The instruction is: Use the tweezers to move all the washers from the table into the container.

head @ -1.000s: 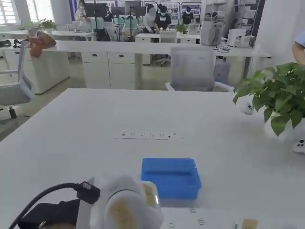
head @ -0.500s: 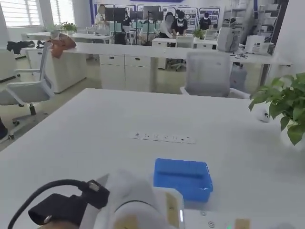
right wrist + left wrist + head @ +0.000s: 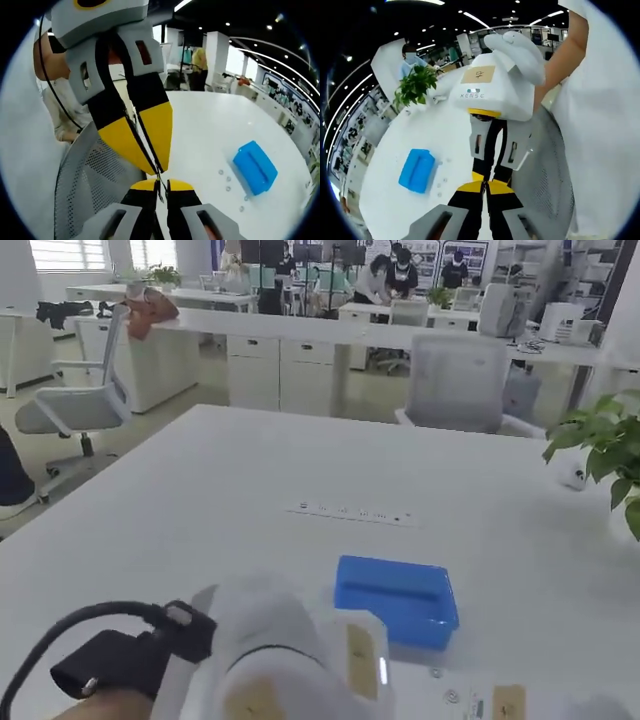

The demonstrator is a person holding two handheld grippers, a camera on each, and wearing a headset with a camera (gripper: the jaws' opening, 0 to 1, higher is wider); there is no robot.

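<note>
Nearest the person, the two grippers meet tip to tip over the mesh seat (image 3: 90, 185) of a chair, off the edge of the bench (image 3: 250, 500). The left gripper (image 3: 486, 190) has its yellow fingers (image 3: 125, 137) drawn together to a hairline. The right gripper (image 3: 161, 187) likewise has its fingers narrow, its tips converging in the left gripper view. A thin dark line runs between the fingers in the right gripper view. Whether it is the tweezers or only the gap, I cannot tell, and I can make out no tweezers elsewhere.

Further out, several washers (image 3: 228, 178) lie flat and loose on the bench, near one long side of the container (image 3: 400, 625) but apart from it. In the head view they sit just nearer than its front wall, toward its right end.

The container is a shallow blue rectangular box, open face up. Its long axis runs across the head view from left to right, the right end a little nearer. I see no washer inside it, though the picture is soft.

So the task looks to be at its very start: every washer that shows is on the bench and none has been moved.

Beyond the container a row of sockets (image 3: 350, 512) is set flush in the bench. A potted plant (image 3: 605, 445) stands at the right, and an office chair (image 3: 455, 380) is at the far edge.
</note>
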